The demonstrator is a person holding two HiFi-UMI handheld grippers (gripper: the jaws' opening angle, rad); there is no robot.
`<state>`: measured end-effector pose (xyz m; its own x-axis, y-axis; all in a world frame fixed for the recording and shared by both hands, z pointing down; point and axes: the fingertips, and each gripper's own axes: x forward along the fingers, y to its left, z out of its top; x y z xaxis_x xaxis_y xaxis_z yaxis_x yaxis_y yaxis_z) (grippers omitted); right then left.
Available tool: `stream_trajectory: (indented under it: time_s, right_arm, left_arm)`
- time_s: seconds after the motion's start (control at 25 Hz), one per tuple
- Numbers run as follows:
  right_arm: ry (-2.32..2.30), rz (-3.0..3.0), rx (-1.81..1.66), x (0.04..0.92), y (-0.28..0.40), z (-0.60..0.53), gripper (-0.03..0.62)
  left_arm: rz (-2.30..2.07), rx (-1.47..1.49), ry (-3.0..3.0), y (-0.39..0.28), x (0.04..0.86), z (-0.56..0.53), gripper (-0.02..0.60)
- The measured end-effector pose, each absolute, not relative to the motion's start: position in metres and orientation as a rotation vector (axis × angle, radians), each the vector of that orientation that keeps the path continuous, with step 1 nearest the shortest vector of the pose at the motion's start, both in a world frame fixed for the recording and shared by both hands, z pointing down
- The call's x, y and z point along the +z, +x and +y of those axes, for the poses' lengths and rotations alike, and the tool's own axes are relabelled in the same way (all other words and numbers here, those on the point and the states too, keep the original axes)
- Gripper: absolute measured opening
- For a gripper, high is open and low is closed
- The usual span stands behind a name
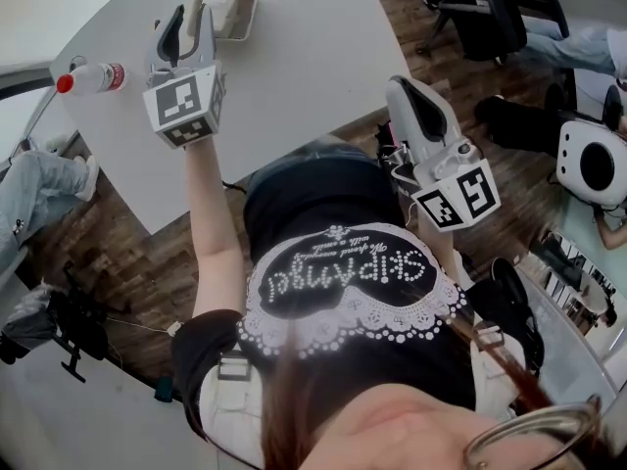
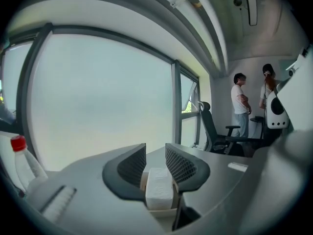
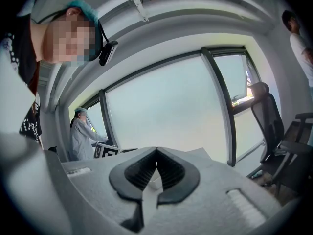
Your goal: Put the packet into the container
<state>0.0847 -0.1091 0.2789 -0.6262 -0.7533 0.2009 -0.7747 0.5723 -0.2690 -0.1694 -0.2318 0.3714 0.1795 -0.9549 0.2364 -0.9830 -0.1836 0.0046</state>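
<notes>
While the left tongs (image 2: 155, 149) hang above the far end of the table (image 1: 304, 57), their jaws stand partly spread and pinch nothing. The packet (image 2: 159, 190) shows low in the gap between them, and it's already down in the container (image 2: 160, 211)! It's a plain white block, soft-edged and slightly rumpled, and I can't find a word of print on it. The container is a shallow tan tray, its rim showing on both sides of the packet and beneath it. From the person it sits at about eleven o'clock, near the table's far edge.

Over to the writing now. Each gripper carries a cube of bold black-and-white square markers (image 1: 184, 104), patterns only, no letters. The person's black top (image 1: 343, 272) has looping white script above a lace-like trim, upside down from overhead, and I can't read it for sure. At eight o'clock from the container lies a clear bottle (image 1: 93, 78) with a red cap and a red-and-white label too small to read.

The right tongs (image 3: 156, 151) are held off the table's near edge, pressed together at the tips and empty.
</notes>
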Motion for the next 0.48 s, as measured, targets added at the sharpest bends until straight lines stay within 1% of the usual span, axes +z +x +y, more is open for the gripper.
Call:
stream_trajectory:
  time_s: [0.12, 0.36, 0.48]
  right_arm:
    - [1.316, -2.738, 0.516, 0.277, 0.085, -0.109, -0.003]
    - [1.309, -2.748, 0.508, 0.275, 0.085, -0.108, -0.003]
    - [1.309, -2.750, 0.504, 0.274, 0.085, -0.104, -0.003]
  left_arm:
    - [-1.930, 0.256, 2.282, -0.172, 0.363, -0.227, 0.083]
    - [-1.926, 0.201, 2.298, -0.166, 0.345, -0.216, 0.071]
    - [-1.941, 0.169, 2.305, -0.164, 0.332, -0.208, 0.032]
